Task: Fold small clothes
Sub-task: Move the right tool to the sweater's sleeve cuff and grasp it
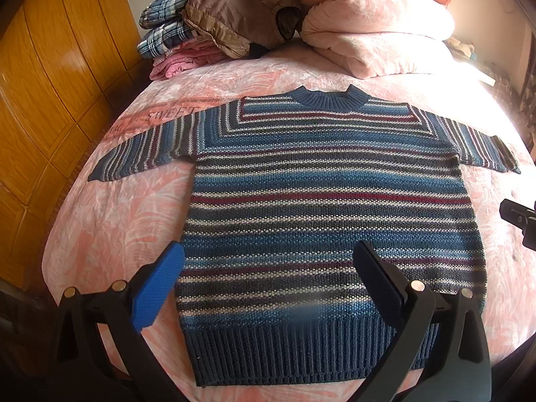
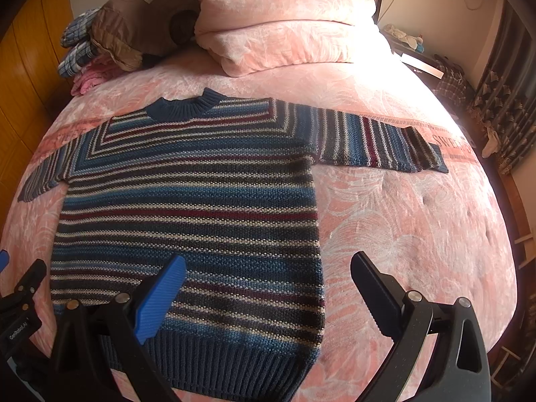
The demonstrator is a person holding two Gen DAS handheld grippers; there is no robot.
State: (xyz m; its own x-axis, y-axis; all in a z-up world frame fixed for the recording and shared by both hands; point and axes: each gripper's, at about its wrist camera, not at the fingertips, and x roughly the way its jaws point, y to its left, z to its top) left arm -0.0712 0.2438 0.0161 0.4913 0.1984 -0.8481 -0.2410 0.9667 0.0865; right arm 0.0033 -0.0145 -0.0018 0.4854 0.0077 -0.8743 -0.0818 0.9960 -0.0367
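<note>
Left gripper (image 1: 268, 288): jaws spread wide, nothing between them. It is held low over the near edge of the bed, pointing forward and slightly down. Its blue-padded finger (image 1: 157, 289) stands just outside the sweater's left side edge, over bare bedspread; its black finger (image 1: 382, 288) stands above the lower body of the garment. Whether either tip touches the fabric cannot be told.

Right gripper (image 2: 268, 289): likewise fully parted and empty-handed. It is held at a similar low, forward-pointing attitude, to the right of the left one. Its blue-padded finger (image 2: 160, 301) is above the sweater's lower right portion; its black finger (image 2: 375, 296) is over bare bedspread beyond the garment's right side. Contact cannot be confirmed.

Striped sweater (image 1: 328, 201): lies flat and unfolded, directly ahead of and beneath both claws, ribbed hem nearest them, collar farthest, both sleeves stretched outward to the sides. In the right wrist view the right sleeve extends ahead of the black finger.

Pink bedspread (image 1: 110, 221): carries the sweater. Beyond the collar, well ahead of both claws, sit a folded pink quilt (image 2: 284, 23), a brown padded jacket (image 1: 241, 16) and plaid folded clothes (image 1: 164, 23). A wooden wardrobe (image 1: 43, 77) stands left of the left claw.
</note>
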